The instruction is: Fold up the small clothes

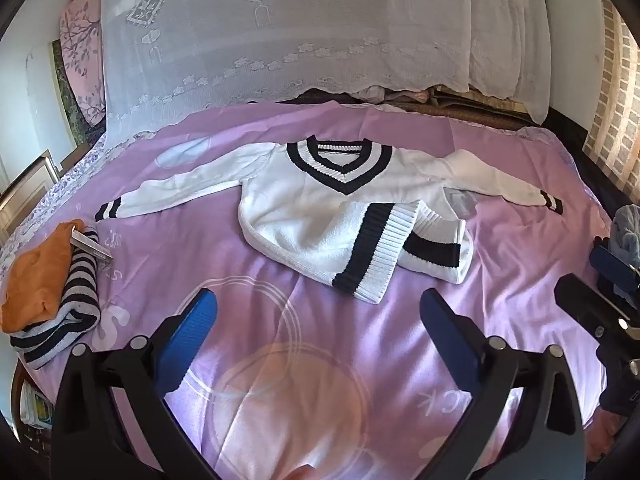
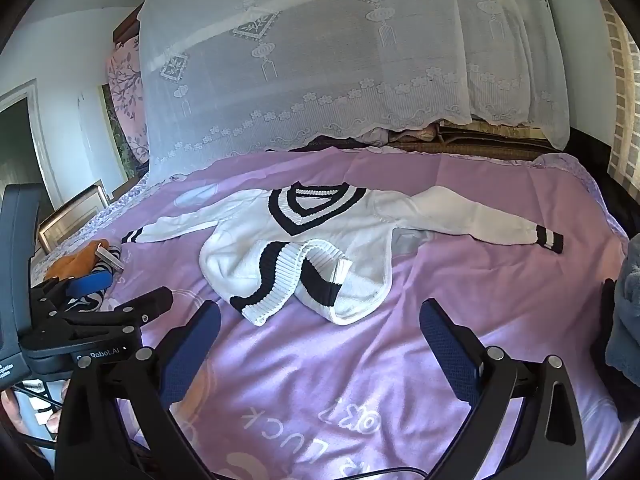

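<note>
A small white sweater (image 1: 316, 208) with navy stripes and a V-neck lies face up on the purple bedspread (image 1: 280, 360), sleeves spread left and right, its hem bunched and turned up toward the collar. It also shows in the right wrist view (image 2: 280, 240). My left gripper (image 1: 320, 312) is open and empty, just short of the hem. My right gripper (image 2: 320, 320) is open and empty, also near the hem. The left gripper shows at the left of the right wrist view (image 2: 120, 300).
Folded clothes, an orange piece (image 1: 36, 280) on a striped one (image 1: 76, 288), lie at the bed's left edge. A white lace net (image 1: 320, 32) hangs behind the bed. A grey-blue cloth (image 2: 628, 312) sits at the right edge.
</note>
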A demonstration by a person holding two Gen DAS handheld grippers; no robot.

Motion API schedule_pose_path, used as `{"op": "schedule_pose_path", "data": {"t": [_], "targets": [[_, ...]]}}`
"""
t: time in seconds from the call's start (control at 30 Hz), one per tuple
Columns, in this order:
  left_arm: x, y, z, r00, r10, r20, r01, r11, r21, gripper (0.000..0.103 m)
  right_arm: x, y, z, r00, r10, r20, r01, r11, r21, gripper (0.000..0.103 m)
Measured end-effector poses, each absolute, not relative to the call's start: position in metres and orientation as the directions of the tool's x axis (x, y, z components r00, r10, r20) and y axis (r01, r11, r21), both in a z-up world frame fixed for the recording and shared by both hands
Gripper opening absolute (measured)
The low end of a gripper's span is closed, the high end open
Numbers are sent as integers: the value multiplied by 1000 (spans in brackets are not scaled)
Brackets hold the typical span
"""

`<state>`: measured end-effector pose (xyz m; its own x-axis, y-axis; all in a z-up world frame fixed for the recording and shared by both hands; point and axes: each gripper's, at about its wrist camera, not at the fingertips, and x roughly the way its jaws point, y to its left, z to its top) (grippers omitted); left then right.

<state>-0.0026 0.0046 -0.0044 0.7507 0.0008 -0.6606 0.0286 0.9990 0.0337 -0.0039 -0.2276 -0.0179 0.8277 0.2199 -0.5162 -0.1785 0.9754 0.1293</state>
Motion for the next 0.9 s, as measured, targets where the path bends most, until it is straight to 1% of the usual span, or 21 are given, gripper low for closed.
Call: {"op": "schedule_pose_path", "data": {"t": [0.9], "targets": [[-4, -5, -7, 737, 0, -676, 30, 999, 32, 99, -8, -222, -12, 828, 223, -514, -181, 975, 131, 100]]}}
